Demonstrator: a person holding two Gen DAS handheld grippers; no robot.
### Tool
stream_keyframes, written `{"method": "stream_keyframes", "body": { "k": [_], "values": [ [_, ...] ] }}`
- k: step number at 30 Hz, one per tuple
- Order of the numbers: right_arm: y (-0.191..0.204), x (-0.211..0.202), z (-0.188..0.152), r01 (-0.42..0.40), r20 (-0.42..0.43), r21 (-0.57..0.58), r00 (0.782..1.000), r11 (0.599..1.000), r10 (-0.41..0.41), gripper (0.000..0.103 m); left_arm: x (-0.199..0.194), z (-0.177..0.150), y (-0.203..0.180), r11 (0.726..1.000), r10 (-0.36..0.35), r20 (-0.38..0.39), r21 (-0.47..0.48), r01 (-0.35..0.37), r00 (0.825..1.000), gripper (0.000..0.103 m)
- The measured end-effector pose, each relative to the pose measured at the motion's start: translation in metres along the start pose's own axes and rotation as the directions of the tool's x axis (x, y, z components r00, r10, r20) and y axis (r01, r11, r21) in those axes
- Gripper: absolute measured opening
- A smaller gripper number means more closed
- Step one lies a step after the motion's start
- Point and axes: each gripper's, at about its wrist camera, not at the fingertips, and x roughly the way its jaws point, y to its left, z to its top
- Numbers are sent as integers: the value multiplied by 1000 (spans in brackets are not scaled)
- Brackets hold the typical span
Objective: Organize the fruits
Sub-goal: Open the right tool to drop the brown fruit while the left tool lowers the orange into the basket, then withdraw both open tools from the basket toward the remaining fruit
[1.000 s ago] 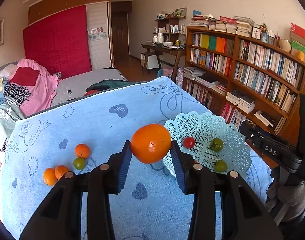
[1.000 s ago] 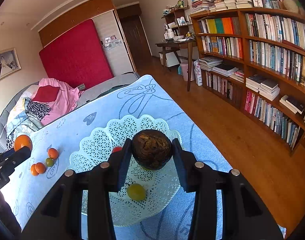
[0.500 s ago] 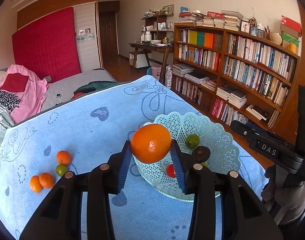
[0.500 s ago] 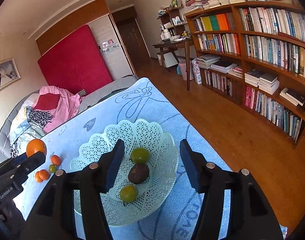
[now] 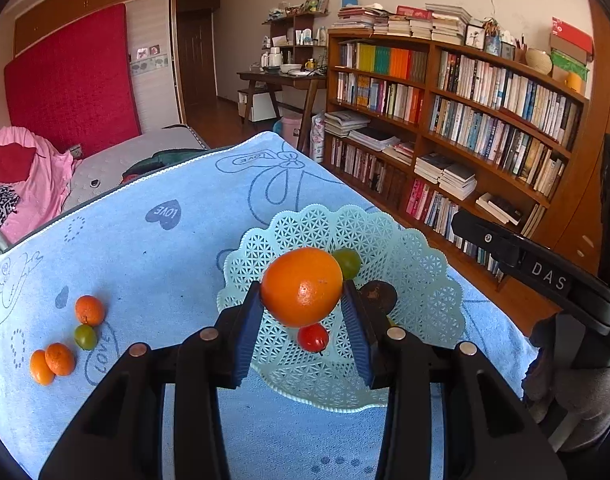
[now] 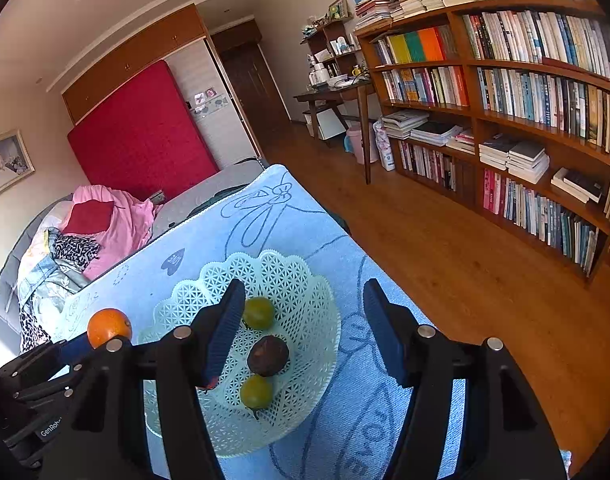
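My left gripper (image 5: 301, 322) is shut on a large orange (image 5: 301, 287) and holds it above the near left part of the pale green lattice basket (image 5: 425, 280). The orange also shows in the right wrist view (image 6: 109, 327). The basket (image 6: 305, 280) holds a dark brown fruit (image 6: 268, 355), two green fruits (image 6: 258, 313) (image 6: 257, 392) and a small red fruit (image 5: 313, 338). My right gripper (image 6: 305, 332) is open and empty above the basket's right side. Three small oranges (image 5: 89, 310) and a green fruit (image 5: 85, 337) lie on the blue cloth at the left.
The blue cloth-covered table (image 5: 165, 248) ends at the right above a wooden floor (image 6: 445, 240). A long bookshelf (image 6: 505, 100) lines the right wall. A bed with pink bedding (image 5: 33, 184) lies behind the table. The right gripper's body (image 5: 545, 276) shows at the right.
My left gripper has carried the orange to the right, over the basket. My right gripper opened a second ago, dropped the dark fruit into the basket, and has pulled up and right.
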Motion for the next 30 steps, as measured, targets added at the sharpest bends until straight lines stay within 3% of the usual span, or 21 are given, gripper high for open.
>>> {"method": "stream_keyframes", "body": {
  "k": [2,4,5,19,30],
  "values": [
    [0,0,0,1,-1,-1,1000,1000,-1,63,2,1,-1,1000,-11,-6,-6,11,1000,46],
    [0,0,0,0,0,-1,1000,1000,0,63,-2,2,0,1000,-6,12,-15,6,1000,68],
    [1,0,0,0,0,-2,1000,1000,0,63,-4,3,2,1000,-3,23,-18,4,1000,70],
    [12,-3,-1,-11,4,-16,1000,1000,11,68,-24,4,31,992,92,54,-86,-87,994,89],
    [20,-12,-3,-38,24,-24,999,999,38,79,-40,-4,55,981,155,54,-128,-148,986,95]
  ]
}}
